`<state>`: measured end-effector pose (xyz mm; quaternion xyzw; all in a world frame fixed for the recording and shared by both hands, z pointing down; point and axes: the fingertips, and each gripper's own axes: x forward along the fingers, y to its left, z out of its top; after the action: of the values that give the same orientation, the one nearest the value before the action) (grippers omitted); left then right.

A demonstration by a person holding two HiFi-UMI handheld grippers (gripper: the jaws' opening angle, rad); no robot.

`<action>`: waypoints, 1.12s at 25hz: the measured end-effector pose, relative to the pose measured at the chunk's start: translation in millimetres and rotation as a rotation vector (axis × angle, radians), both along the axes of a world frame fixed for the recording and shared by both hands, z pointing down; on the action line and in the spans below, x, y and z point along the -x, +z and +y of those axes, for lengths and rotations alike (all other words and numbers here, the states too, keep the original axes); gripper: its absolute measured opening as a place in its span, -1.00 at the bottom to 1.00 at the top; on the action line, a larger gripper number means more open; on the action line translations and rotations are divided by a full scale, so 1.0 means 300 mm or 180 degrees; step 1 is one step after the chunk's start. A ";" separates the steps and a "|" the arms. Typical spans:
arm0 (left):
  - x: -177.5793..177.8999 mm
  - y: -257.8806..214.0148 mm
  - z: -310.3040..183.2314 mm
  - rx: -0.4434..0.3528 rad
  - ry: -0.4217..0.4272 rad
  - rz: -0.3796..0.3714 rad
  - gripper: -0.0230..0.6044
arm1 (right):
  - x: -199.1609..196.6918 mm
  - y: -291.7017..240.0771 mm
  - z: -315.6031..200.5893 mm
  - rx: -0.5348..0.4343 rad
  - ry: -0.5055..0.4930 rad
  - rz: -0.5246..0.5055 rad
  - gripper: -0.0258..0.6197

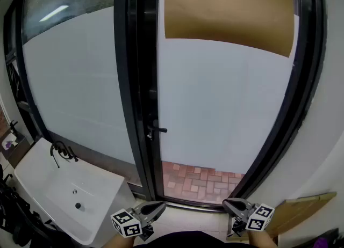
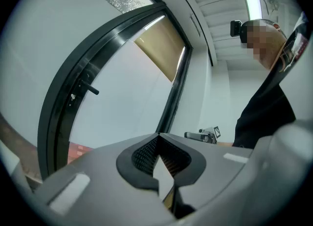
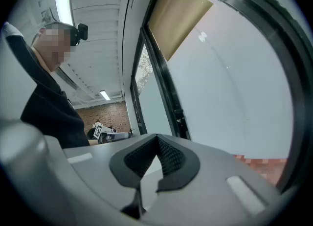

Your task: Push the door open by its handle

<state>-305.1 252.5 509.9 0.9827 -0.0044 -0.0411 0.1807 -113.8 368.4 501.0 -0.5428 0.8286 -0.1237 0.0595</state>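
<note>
A frosted glass door (image 1: pixel 226 107) in a black frame stands shut ahead of me. Its small black lever handle (image 1: pixel 157 130) juts from the left stile at mid height. Both grippers hang low by my body, well short of the handle. My left gripper (image 1: pixel 157 207) is shut with nothing in it, and so is my right gripper (image 1: pixel 228 204). In the left gripper view the shut jaws of the left gripper (image 2: pixel 157 138) point up at the door, with the handle (image 2: pixel 91 89) far off to the upper left. The right gripper view has the right gripper (image 3: pixel 157 139) aimed at the door frame.
A white sink (image 1: pixel 37 172) with a black tap (image 1: pixel 62 151) stands at the lower left, close to the door frame. A brown sheet (image 1: pixel 228 8) covers the top of the door glass. Flat cardboard (image 1: pixel 303 209) leans at the lower right. Red brick paving (image 1: pixel 199 180) shows through the bottom of the glass.
</note>
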 end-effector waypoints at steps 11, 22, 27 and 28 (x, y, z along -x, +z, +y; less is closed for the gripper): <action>0.082 -0.015 -0.124 -0.0091 -0.0032 -0.0029 -0.93 | 0.051 -0.030 -0.142 -0.0030 -0.0006 -0.0005 -0.92; 0.212 -0.041 -0.452 -0.0977 -0.0017 -0.0589 -0.93 | 0.263 -0.015 -0.446 0.0067 -0.0056 0.0013 -0.92; 0.070 -0.072 -0.566 -0.1463 0.0082 -0.0765 -0.92 | 0.226 -0.002 -0.520 0.0106 -0.0025 0.0009 -0.92; 0.021 -0.080 -0.591 -0.1577 0.0080 -0.0785 -0.92 | 0.193 -0.002 -0.535 0.0091 -0.0016 0.0009 -0.92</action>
<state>-311.4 75.2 485.8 0.9945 -0.0040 0.0813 -0.0665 -171.8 207.8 500.3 -0.5417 0.8281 -0.1349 0.0503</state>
